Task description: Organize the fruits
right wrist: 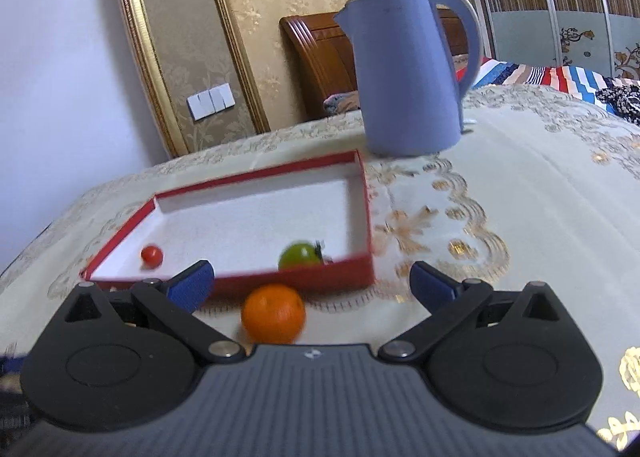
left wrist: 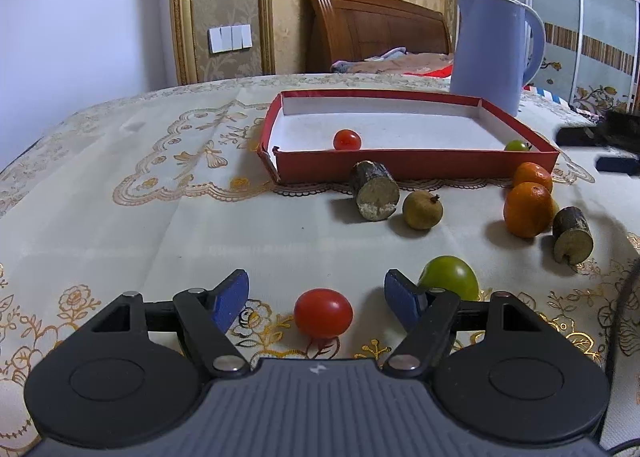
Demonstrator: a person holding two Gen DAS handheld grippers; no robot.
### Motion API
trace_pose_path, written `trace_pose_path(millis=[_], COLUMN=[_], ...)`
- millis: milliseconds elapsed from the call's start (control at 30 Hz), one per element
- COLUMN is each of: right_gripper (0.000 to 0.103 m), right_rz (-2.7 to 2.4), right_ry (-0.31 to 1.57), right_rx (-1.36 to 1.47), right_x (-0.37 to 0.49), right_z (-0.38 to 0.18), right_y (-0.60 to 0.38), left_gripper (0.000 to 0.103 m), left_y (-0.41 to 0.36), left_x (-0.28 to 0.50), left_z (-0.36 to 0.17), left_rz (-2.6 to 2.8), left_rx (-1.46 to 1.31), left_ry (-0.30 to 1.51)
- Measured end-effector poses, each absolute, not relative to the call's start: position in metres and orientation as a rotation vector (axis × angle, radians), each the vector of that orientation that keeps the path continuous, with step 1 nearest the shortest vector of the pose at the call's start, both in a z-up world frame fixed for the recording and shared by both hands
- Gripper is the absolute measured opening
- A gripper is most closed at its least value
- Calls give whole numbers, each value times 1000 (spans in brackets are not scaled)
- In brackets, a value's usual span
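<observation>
Fruit sorting barely begun: two small tomatoes in the tray (left wrist: 416,167), the rest still on the cloth (left wrist: 160,217).

A red tomato (left wrist: 347,139) and a green one (left wrist: 516,145) lay in the tray; left out were a red tomato (left wrist: 323,313), a green tomato (left wrist: 449,277) at its 2 o'clock, a brown fruit (left wrist: 422,211), two oranges (left wrist: 527,209) and two bark-covered stubs (left wrist: 374,191). The left gripper (left wrist: 317,299) stood open astride the glossy, round red tomato, pads clear of it. The right gripper (right wrist: 312,285) gaped empty, an orange (right wrist: 274,313) between its fingers, untouched.
</observation>
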State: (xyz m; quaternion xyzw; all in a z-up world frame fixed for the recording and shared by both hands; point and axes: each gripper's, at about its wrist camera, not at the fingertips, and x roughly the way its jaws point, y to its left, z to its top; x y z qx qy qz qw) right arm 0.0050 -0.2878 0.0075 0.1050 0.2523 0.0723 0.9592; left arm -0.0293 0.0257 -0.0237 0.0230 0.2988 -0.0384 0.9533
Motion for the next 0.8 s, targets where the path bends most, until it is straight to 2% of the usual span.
trace_pose_path(millis=[267, 467, 800], right_gripper=[103, 103, 103], right_rz=[210, 289, 319], right_ry=[534, 529, 583], right_rx=[210, 77, 43], right_x=[-29, -38, -31], right_z=[-1, -2, -6], right_y=[-301, -285, -276], left_gripper=[81, 81, 81], left_y=[28, 26, 23], left_x=[-29, -30, -32], left_z=[-24, -24, -24], left_rz=[-61, -59, -76], left_rx=[34, 46, 67], left_ry=[617, 616, 602])
